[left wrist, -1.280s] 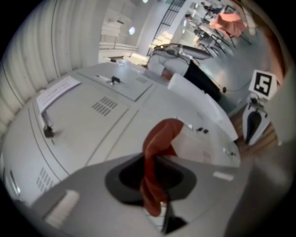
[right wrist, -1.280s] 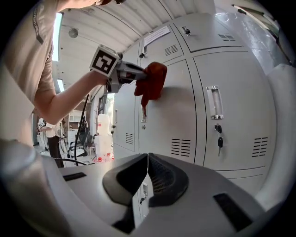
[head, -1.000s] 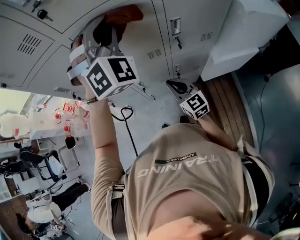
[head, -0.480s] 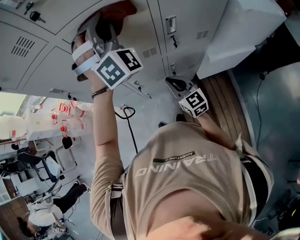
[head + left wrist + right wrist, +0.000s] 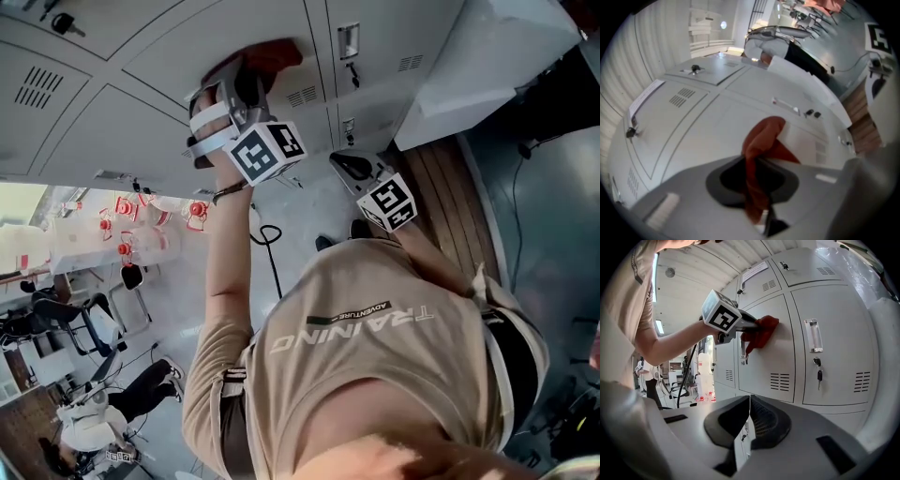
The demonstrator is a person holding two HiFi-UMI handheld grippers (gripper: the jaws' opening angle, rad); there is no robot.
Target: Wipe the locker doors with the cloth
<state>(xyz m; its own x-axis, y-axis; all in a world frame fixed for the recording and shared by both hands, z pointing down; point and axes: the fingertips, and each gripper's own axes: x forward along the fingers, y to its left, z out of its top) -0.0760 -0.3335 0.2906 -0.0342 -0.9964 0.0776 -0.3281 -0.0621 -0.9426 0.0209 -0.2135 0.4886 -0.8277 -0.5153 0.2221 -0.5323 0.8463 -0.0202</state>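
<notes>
A red cloth (image 5: 267,53) is pressed flat against a grey locker door (image 5: 202,66), with my left gripper (image 5: 246,80) shut on it. In the left gripper view the cloth (image 5: 761,140) bunches up out of the closed jaws (image 5: 754,187) onto the door panel (image 5: 717,122). The right gripper view shows that left gripper (image 5: 750,329) and the cloth (image 5: 761,333) on the upper part of a door (image 5: 773,362) above its vent slots (image 5: 779,381). My right gripper (image 5: 345,167) hangs lower, away from the lockers, jaws (image 5: 749,418) shut and holding nothing.
The neighbouring door carries a handle (image 5: 813,336) and a key (image 5: 819,376). A white wrapped bulk (image 5: 487,66) stands beside the lockers, with a wooden strip (image 5: 459,206) below it. A black cable (image 5: 267,253) runs over the floor. A seated person (image 5: 103,412) and chairs are at the far left.
My left gripper has slid the red cloth rightward across the locker door in the head view. The right gripper has stayed nearly still.
</notes>
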